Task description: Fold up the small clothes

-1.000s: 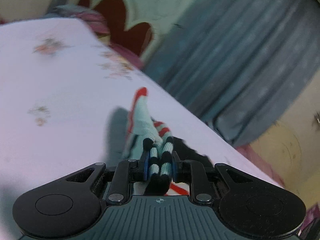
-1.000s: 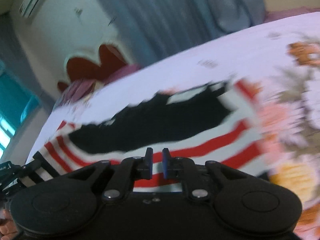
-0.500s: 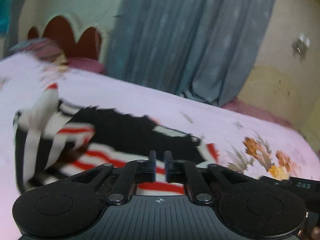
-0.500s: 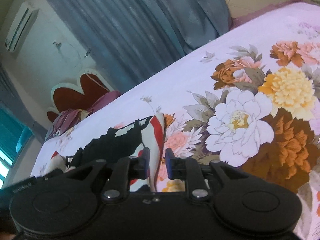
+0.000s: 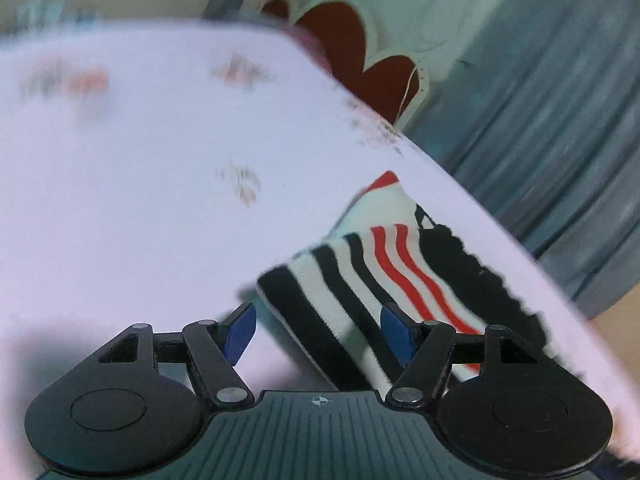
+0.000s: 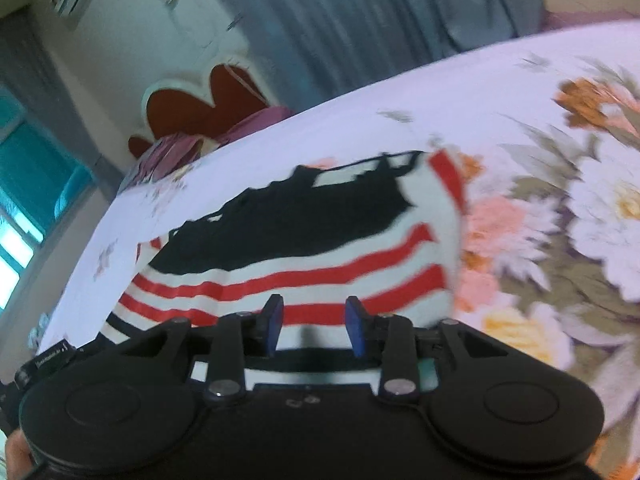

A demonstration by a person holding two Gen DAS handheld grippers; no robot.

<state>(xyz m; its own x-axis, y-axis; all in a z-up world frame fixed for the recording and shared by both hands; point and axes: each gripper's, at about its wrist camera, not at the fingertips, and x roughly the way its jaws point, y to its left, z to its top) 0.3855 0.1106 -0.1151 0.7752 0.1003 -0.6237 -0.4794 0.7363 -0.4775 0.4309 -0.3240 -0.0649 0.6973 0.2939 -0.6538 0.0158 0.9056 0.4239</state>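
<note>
A small knitted garment with white, red and black stripes and a black patch lies on the bed sheet. In the left wrist view the garment (image 5: 384, 272) lies just ahead, its black-striped end between my open left gripper (image 5: 318, 330) fingers, not pinched. In the right wrist view the garment (image 6: 304, 248) spreads flat ahead of my open right gripper (image 6: 314, 322), whose fingertips stand over its near striped edge. Both views are motion-blurred.
The bed sheet is pale (image 5: 140, 200) on the left and printed with large flowers (image 6: 560, 240) on the right. A red scalloped headboard (image 6: 208, 100) and pillows stand at the far end. Grey curtains (image 5: 560, 120) hang beyond the bed's far edge.
Both grippers have opened; a second ago the left was shut on the garment's striped cuff and has let it go. Both have swung back over the garment's near edge.
</note>
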